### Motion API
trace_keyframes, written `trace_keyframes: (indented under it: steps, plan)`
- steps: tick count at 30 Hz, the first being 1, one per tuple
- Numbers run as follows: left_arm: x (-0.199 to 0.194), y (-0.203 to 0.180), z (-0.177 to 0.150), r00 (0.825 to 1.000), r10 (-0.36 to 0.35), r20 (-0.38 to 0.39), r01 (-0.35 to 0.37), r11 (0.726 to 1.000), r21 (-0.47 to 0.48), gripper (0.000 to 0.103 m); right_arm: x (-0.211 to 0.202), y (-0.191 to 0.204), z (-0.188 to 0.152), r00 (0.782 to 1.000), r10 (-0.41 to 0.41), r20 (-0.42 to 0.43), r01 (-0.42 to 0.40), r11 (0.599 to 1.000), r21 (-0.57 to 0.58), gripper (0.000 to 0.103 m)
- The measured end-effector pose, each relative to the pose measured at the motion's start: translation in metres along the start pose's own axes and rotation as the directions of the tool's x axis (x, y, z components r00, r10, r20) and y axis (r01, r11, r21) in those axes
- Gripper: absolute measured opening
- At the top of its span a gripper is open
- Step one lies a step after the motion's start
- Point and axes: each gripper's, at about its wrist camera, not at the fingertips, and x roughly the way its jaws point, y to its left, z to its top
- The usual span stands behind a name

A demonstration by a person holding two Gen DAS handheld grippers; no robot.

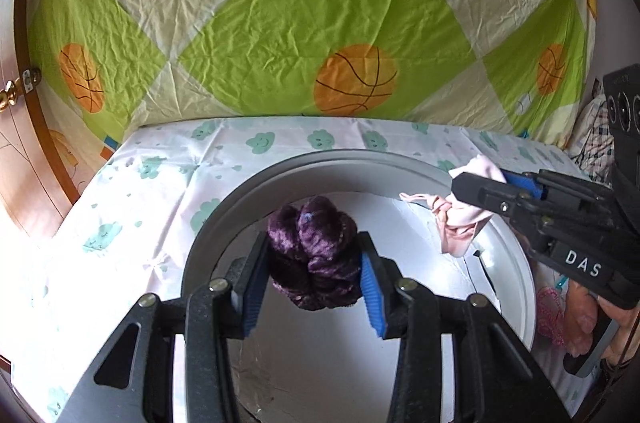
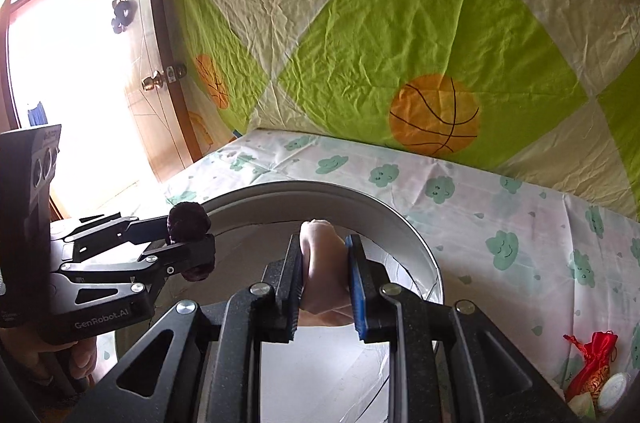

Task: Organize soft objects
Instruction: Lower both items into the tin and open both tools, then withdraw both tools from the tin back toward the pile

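My left gripper is shut on a dark purple velvet scrunchie and holds it over the round white tub. My right gripper is shut on a pale pink cloth and holds it above the same tub. In the left wrist view the right gripper comes in from the right with the pink cloth hanging over the tub's right rim. In the right wrist view the left gripper shows at the left with the scrunchie.
The tub stands on a table covered in a white cloth with green clouds. A green and cream basketball sheet hangs behind. A wooden door is at the left. A red pouch lies at the table's right.
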Motion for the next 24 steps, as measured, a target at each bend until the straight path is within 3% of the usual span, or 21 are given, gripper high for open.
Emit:
trace_keyframes:
  steps: [7, 9, 13, 15, 16, 21, 24]
  plan:
    - [0.029, 0.000, 0.014, 0.992, -0.015, -0.128, 0.019, 0.999, 0.026, 0.041, 0.022, -0.005, 0.007, 0.997, -0.030, -0.072, 0.029, 0.999, -0.012, 0.023]
    - [0.035, 0.002, 0.017, 0.990, 0.002, -0.143, 0.002, 1.000, 0.028, 0.046, 0.030, -0.006, 0.007, 0.994, -0.028, -0.109, 0.027, 1.000, -0.011, 0.023]
    - [0.047, 0.007, 0.019, 0.982, 0.014, -0.187, -0.011, 1.000, 0.017, 0.052, 0.029, -0.007, 0.005, 0.995, -0.044, -0.091, 0.044, 0.999, -0.008, 0.053]
    - [0.047, 0.007, 0.018, 0.982, 0.021, -0.189, -0.019, 1.000, 0.017, 0.065, 0.021, -0.008, 0.003, 0.997, -0.035, -0.069, 0.035, 0.999, 0.007, 0.060]
    - [0.045, 0.007, 0.017, 0.983, 0.023, -0.182, -0.020, 1.000, 0.017, 0.074, 0.016, -0.008, 0.002, 0.998, -0.036, -0.058, 0.037, 0.999, 0.009, 0.060]
    - [0.022, 0.002, 0.013, 0.994, 0.064, -0.088, -0.063, 0.998, 0.013, 0.076, -0.038, -0.013, -0.015, 1.000, -0.012, 0.004, 0.012, 0.999, 0.030, 0.061]
    - [-0.005, -0.007, 0.003, 0.999, 0.049, 0.009, -0.049, 0.999, 0.001, 0.082, -0.088, -0.022, -0.038, 0.997, -0.036, 0.073, 0.033, 0.999, 0.041, 0.070]
